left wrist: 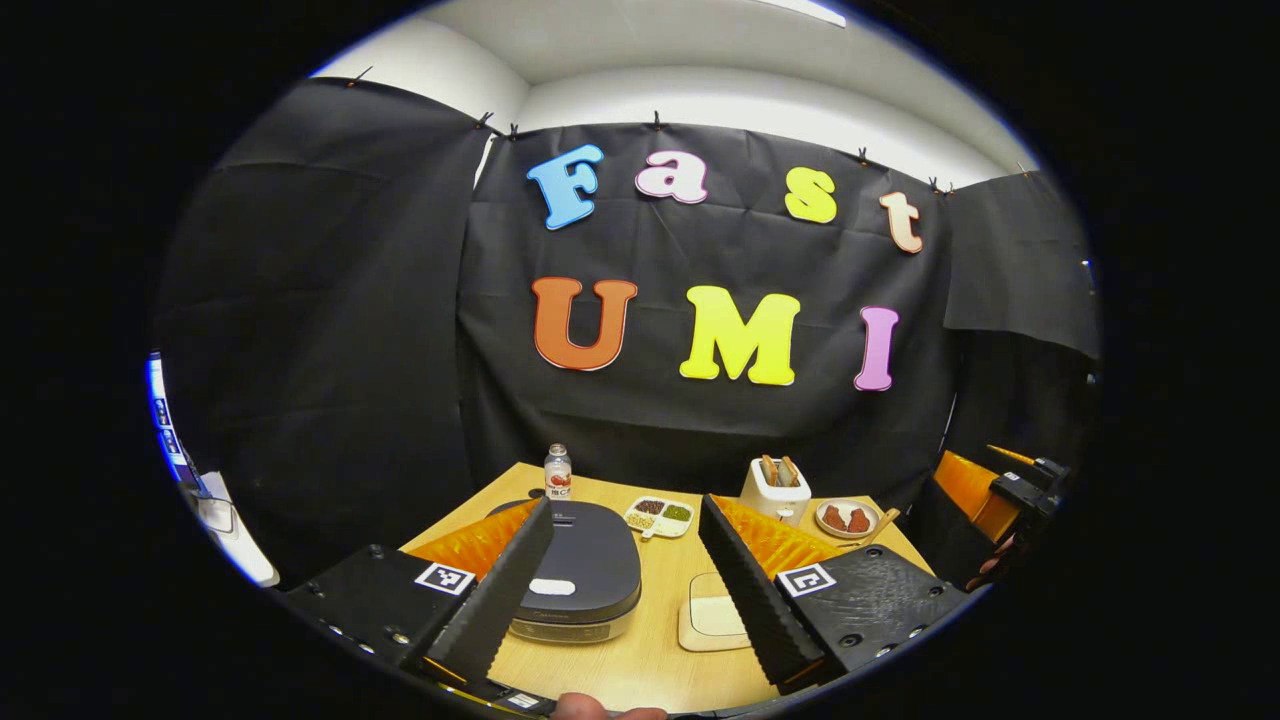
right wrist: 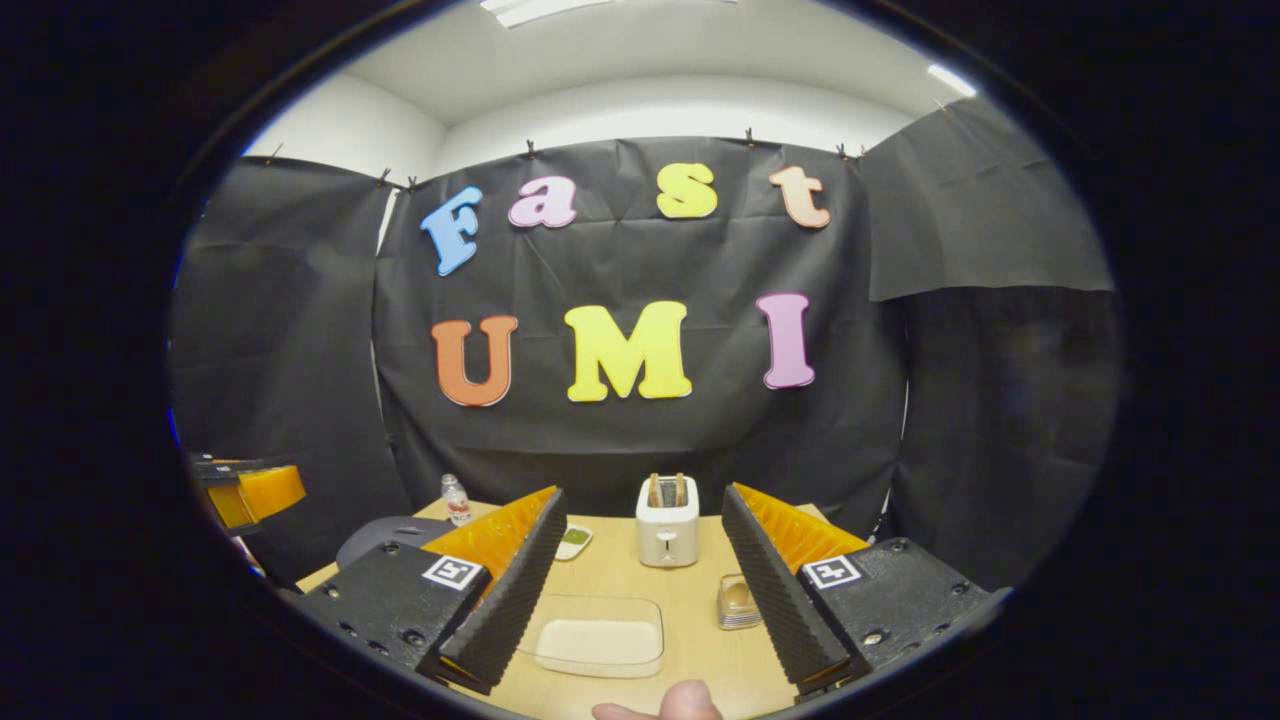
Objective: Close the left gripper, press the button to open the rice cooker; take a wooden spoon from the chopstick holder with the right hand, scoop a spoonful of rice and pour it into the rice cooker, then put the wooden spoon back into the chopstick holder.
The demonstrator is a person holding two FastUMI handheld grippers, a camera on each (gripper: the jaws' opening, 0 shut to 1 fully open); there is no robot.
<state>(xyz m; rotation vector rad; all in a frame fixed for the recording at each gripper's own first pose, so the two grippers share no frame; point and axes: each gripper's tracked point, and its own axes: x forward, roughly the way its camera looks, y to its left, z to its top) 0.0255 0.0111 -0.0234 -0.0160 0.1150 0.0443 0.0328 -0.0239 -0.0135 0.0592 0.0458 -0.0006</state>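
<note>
Light wooden table point(left wrist: 650, 660) carries everything. Dark grey, rounded rice cooker point(left wrist: 585, 575), lid shut, sits near its left edge; clear rectangular rice container point(right wrist: 600, 635) just right of cooker; white toaster point(right wrist: 667, 533) behind container. Left gripper point(left wrist: 625, 585) and right gripper point(right wrist: 640, 590) hover above, jaws spread wide, empty.

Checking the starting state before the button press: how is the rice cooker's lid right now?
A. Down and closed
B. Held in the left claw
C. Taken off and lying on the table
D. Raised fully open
A: in the left gripper view the rice cooker sits with its dark lid flat down, and the open left claw isn't touching it.
</note>
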